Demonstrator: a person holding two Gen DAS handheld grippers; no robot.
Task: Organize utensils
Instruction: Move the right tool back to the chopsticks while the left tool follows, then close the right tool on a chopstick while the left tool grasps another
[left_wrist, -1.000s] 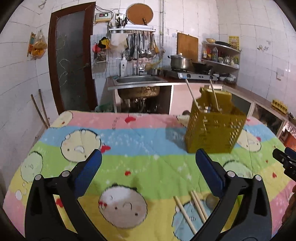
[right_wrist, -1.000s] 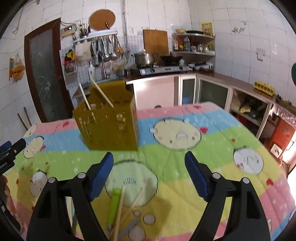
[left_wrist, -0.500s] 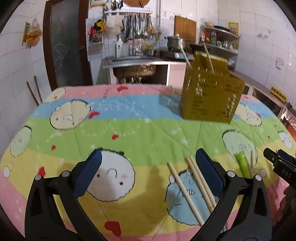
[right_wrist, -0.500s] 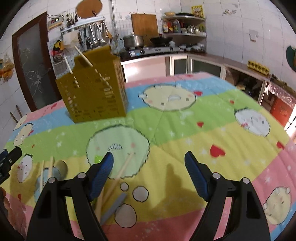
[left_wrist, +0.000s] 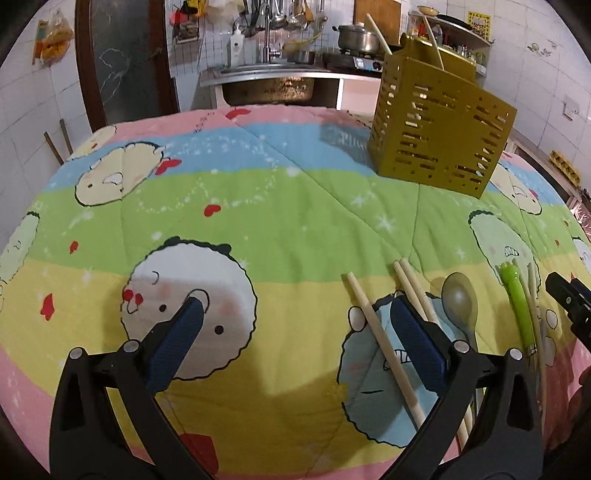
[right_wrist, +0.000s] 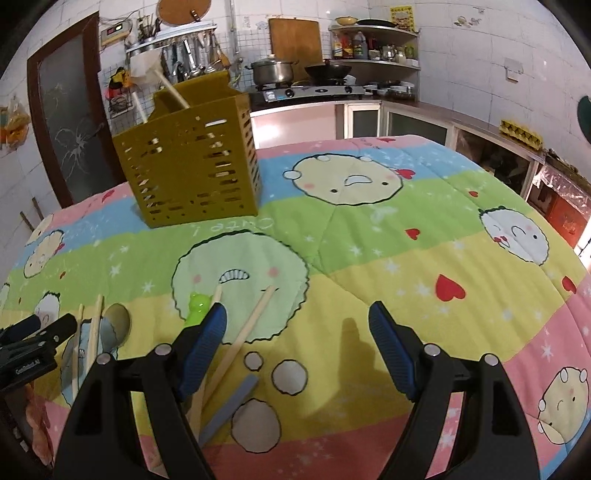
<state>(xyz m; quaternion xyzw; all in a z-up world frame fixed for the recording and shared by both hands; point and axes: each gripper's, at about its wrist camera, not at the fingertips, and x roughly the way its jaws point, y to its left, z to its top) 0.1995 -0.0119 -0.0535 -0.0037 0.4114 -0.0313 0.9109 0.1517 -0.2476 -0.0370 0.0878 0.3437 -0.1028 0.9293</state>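
A yellow slotted utensil holder (left_wrist: 439, 122) stands on the quilted table at the far right, with two chopsticks standing in it; it also shows in the right wrist view (right_wrist: 192, 166). Loose chopsticks (left_wrist: 380, 343), a metal spoon (left_wrist: 460, 302) and a green-handled utensil (left_wrist: 517, 299) lie near the front edge. My left gripper (left_wrist: 295, 339) is open and empty, low over the quilt, its right finger beside the chopsticks. My right gripper (right_wrist: 295, 343) is open and empty, with chopsticks (right_wrist: 243, 332), the green handle (right_wrist: 197, 306) and a grey flat piece (right_wrist: 229, 410) by its left finger.
The table is covered by a colourful cartoon quilt (left_wrist: 240, 206). Behind it are a sink (left_wrist: 269, 81), a stove with a pot (right_wrist: 273, 72) and shelves. The other gripper's tip shows at each view's edge, at the right of the left wrist view (left_wrist: 569, 302) and at the left of the right wrist view (right_wrist: 33, 332).
Both grippers have tilted down and come closer to the quilt. The loose chopsticks, spoon and green utensil now lie nearer the fingers. Both stay open.
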